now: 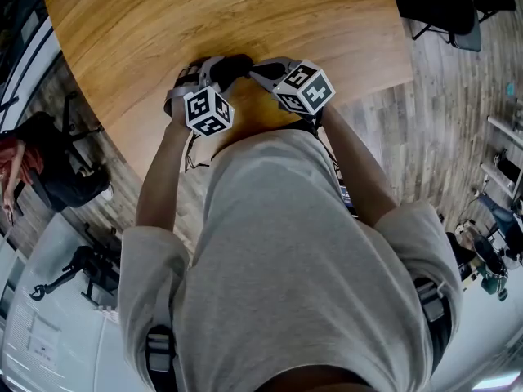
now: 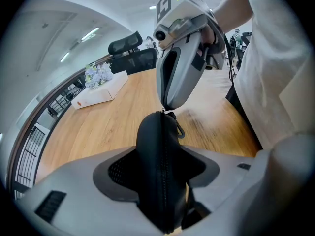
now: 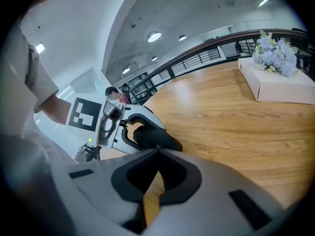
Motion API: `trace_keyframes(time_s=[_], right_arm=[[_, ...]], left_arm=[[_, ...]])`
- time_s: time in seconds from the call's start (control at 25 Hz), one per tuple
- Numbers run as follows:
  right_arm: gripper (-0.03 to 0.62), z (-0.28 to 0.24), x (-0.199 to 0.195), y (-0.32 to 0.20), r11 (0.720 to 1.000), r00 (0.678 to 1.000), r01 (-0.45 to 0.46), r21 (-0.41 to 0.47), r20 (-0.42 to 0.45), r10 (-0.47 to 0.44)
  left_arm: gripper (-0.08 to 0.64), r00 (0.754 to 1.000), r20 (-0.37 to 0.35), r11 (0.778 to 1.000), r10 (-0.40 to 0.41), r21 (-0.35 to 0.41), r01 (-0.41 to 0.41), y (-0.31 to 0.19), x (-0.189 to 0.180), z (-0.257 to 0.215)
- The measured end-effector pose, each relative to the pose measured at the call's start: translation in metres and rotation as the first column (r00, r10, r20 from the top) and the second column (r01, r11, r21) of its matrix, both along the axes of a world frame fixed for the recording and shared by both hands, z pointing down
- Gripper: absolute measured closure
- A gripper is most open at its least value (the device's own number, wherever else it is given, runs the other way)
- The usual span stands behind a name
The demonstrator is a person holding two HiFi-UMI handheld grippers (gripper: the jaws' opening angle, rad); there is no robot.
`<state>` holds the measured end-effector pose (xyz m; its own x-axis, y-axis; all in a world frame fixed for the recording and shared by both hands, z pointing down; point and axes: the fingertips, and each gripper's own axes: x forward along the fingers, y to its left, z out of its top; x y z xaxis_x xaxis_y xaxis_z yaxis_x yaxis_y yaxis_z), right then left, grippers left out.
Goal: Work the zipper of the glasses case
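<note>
Each gripper carries a cube with black-and-white square markers, one [image 1: 209, 110] on the left and one [image 1: 304, 88] on the right.

The table [image 1: 163, 23] is light wood with a rounded edge. It stands on a grey plank floor [image 1: 441, 121]. Far across the table lies a white box [image 3: 280, 85] with pale blue flowers [image 3: 275, 53] on top. Black office chairs [image 2: 125, 42] stand behind the table. A dark railing [image 3: 197, 60] curves round the room under a white ceiling with round lights [image 3: 154, 36].

The glasses case [image 2: 155, 132] is black and rounded, with a matte skin. Its zipper [image 2: 164, 181] runs down the middle, and a small ring [image 2: 180, 132] hangs at one side. The case is held over the near part of the table, just in front of the person's grey shirt [image 1: 310, 243]. Whether it touches the wood cannot be told.

The left gripper [image 2: 165, 166] has its fingers spread wide and clamped on the two sides of the case, which stands on end. The right gripper [image 3: 158, 151] has its fingers pinched fully together on the small zipper pull [image 2: 164, 111] at the top end of the case.
</note>
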<state>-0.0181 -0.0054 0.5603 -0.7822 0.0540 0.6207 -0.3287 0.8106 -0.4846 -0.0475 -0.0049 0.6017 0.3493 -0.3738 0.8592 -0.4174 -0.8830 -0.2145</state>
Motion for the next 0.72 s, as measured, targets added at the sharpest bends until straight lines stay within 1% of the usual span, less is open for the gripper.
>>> trace_keyframes(time_s=[0.36,0.44,0.52,0.64,0.72], right_arm=[[0.566,-0.007,-0.015,0.004,0.999,1.0,0.012,0.029,-0.009,-0.012],[0.566,-0.007,-0.014,0.002,0.999,1.0,0.007,0.032,-0.011,-0.007],[0.566,-0.006,-0.01,-0.002,0.999,1.0,0.002,0.035,-0.012,-0.001],[0.566,-0.005,-0.004,-0.01,0.999,1.0,-0.001,0.052,-0.028,0.002],[0.566,-0.003,0.001,-0.015,0.998,0.999,-0.007,0.061,-0.041,0.009]], left_arm=[[0.299,0.999,0.029,0.999,-0.035,0.002,0.035,-0.011,0.01,0.003],[0.299,0.999,0.017,0.999,-0.048,0.007,0.047,-0.013,0.012,0.002],[0.29,0.998,-0.007,0.997,-0.067,0.029,0.067,-0.016,0.011,0.002],[0.279,0.995,-0.031,0.992,-0.096,0.073,0.098,-0.017,0.001,-0.001],[0.279,0.992,-0.047,0.99,-0.118,0.078,0.121,-0.014,-0.008,-0.003]])
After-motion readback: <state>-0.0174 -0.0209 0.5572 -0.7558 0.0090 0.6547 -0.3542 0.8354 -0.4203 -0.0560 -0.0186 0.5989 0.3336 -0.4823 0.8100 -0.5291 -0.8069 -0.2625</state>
